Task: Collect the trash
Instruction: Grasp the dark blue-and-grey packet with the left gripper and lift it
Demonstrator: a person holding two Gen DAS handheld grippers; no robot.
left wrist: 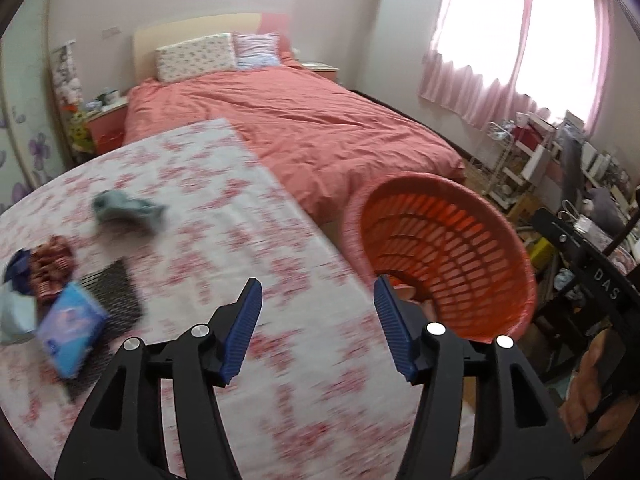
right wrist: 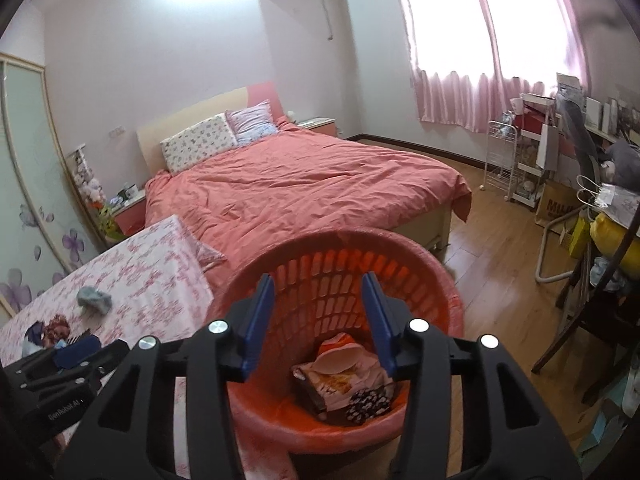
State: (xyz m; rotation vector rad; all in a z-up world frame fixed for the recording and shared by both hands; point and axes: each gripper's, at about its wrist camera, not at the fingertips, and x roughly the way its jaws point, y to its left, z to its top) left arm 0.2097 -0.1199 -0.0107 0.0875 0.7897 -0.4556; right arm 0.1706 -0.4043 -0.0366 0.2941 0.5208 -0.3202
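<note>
A bed [right wrist: 304, 184] with a salmon cover fills the middle of the room, with two pillows [right wrist: 198, 146] at its headboard. Pink curtains [right wrist: 496, 96] hang over the bright window on the right.

A table [left wrist: 248, 216] under a white cloth with pink flowers stands at the foot of the bed. An orange slotted basket [right wrist: 448, 280] stands just beside the table's right edge, on the wooden floor [right wrist: 500, 264]. In the basket lie a pink and orange wrapper [right wrist: 344, 364] and a dark spotted piece [right wrist: 368, 400], touching each other.

On the left part of the table lies a loose group of trash: a blue packet [left wrist: 70, 332] on a black mesh mat [left wrist: 116, 292], a red patterned wrapper [left wrist: 52, 268] beside it, and a crumpled grey-green wad [left wrist: 128, 210] farther back, apart from the rest.

The left gripper [left wrist: 316, 328] hangs over the table edge, jaws apart, nothing between them. The right gripper [right wrist: 318, 320] hangs over the basket mouth, jaws apart, nothing between them.
</note>
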